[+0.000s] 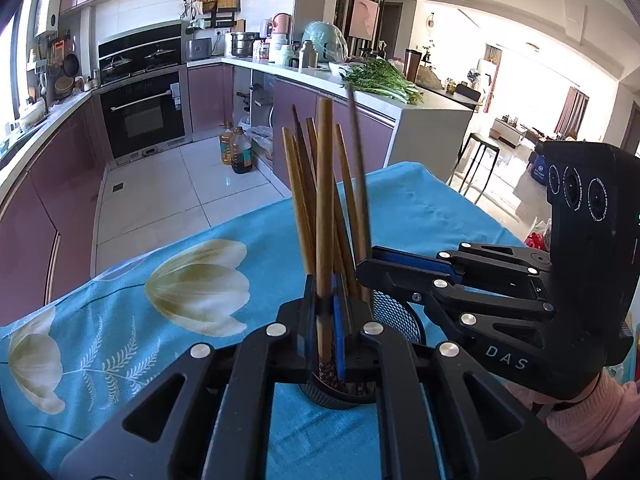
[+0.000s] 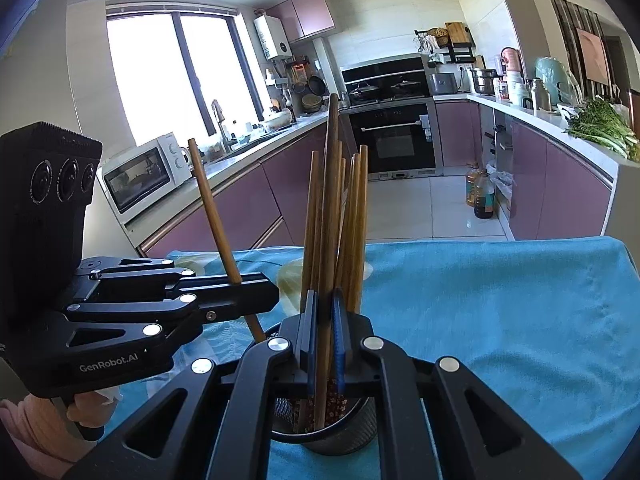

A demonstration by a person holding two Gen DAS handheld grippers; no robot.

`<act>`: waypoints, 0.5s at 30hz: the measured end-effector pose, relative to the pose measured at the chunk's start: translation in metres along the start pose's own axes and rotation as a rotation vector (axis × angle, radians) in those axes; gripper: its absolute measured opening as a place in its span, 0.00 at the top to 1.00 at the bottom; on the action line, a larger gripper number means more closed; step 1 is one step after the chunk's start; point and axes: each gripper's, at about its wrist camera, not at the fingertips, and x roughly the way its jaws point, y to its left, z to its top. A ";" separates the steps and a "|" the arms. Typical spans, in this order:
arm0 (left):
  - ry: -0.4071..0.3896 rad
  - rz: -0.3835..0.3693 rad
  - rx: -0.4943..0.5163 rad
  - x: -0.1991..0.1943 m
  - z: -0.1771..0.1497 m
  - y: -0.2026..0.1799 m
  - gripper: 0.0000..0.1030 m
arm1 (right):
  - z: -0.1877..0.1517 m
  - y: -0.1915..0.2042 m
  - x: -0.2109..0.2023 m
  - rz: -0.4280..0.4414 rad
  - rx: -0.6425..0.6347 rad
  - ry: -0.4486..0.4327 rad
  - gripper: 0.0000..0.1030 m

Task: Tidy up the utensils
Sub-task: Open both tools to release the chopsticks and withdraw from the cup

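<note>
A black mesh utensil holder [image 1: 396, 316] [image 2: 344, 438] stands on the blue flowered cloth [image 1: 132, 364] with several wooden chopsticks [image 1: 298, 200] [image 2: 356, 216] upright in it. My left gripper [image 1: 325, 304] is shut on one chopstick [image 1: 324, 200], and that stick's patterned lower end dips into the holder. In the right wrist view the left gripper [image 2: 272, 296] comes in from the left with this chopstick [image 2: 212, 208] tilted. My right gripper [image 2: 325, 308] is shut on a taller chopstick [image 2: 330, 220] whose end is inside the holder; in the left wrist view it [image 1: 366, 268] reaches in from the right.
A hand in a pink sleeve [image 1: 592, 416] holds the right gripper. The table's far edge [image 2: 480, 242] drops to a tiled kitchen floor with oil bottles [image 1: 236, 152]. Purple cabinets, an oven [image 2: 396, 140], a microwave [image 2: 144, 172] and a stool [image 1: 480, 160] lie beyond.
</note>
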 end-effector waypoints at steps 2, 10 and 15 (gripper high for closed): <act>0.017 -0.003 -0.010 0.008 -0.001 0.003 0.92 | -0.001 -0.001 0.001 -0.002 0.003 0.009 0.92; 0.011 -0.014 -0.061 0.017 -0.018 0.014 0.81 | -0.007 0.004 -0.005 -0.005 -0.011 0.009 0.83; -0.072 0.025 -0.087 -0.003 -0.029 0.020 0.58 | -0.010 0.016 -0.016 -0.016 -0.041 -0.020 0.51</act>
